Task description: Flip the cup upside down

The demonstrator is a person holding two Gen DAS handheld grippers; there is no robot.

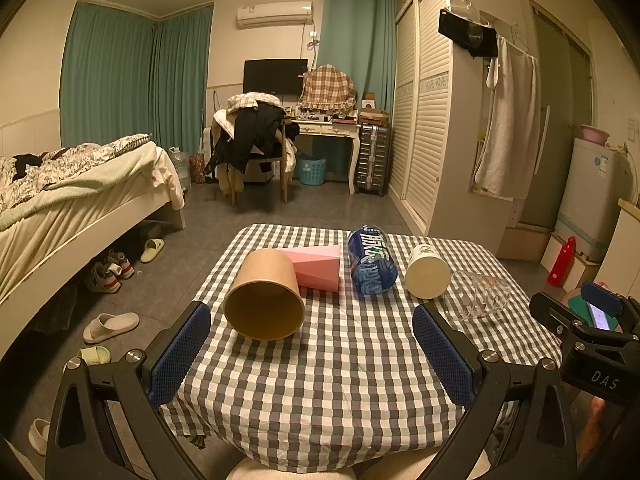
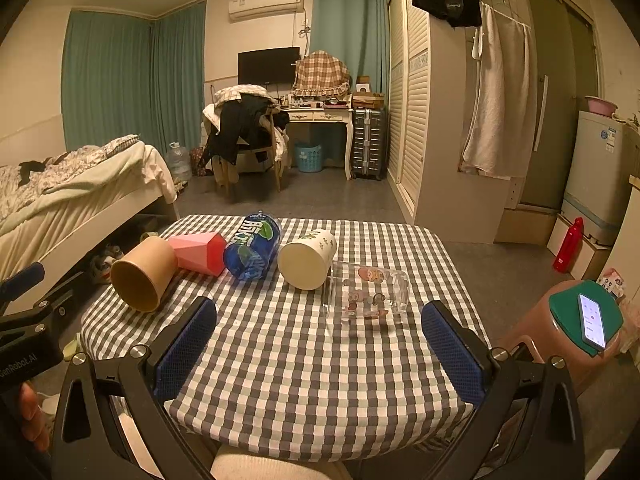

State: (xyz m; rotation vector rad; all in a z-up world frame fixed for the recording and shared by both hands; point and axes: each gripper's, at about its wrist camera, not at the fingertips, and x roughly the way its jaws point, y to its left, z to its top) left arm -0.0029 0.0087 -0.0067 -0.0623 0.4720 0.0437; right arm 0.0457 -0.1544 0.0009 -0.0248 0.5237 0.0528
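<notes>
Five containers lie on their sides in a loose row across the far half of the checked-cloth surface [image 2: 304,360], which reads as a deliberate starting layout: every one has to be picked up and turned before it can stand mouth-down. Taking the blue printed plastic bottle-shaped cup [image 2: 252,252] as the landmark, the pink faceted angular cup [image 2: 200,254] lies touching or just beside it on the bed side, and the brown kraft paper cup [image 2: 142,278] lies beyond that, its open mouth facing the cameras. On the wardrobe side of the blue cup lies the cream paper cup with small leaf prints [image 2: 308,260], and past that the clear glass tumbler with cartoon figures [image 2: 366,294], its rim just beside or touching the cream cup. The left hand-held gripper [image 1: 312,354] hangs over the near edge with its blue pads spread wide, released and holding nothing, the brown cup [image 1: 264,296] lying ahead toward its left finger; that cup looks like its likeliest first pick. The right hand-held gripper [image 2: 320,350] is likewise spread open and empty, with the glass tumbler ahead between its fingers. Readable writing is scarce: large white Chinese characters on the blue cup, too distorted to read surely, "DAS" on the right gripper's body in the left view, and "GenRobot.AI" on the left gripper's body in the right view.
</notes>
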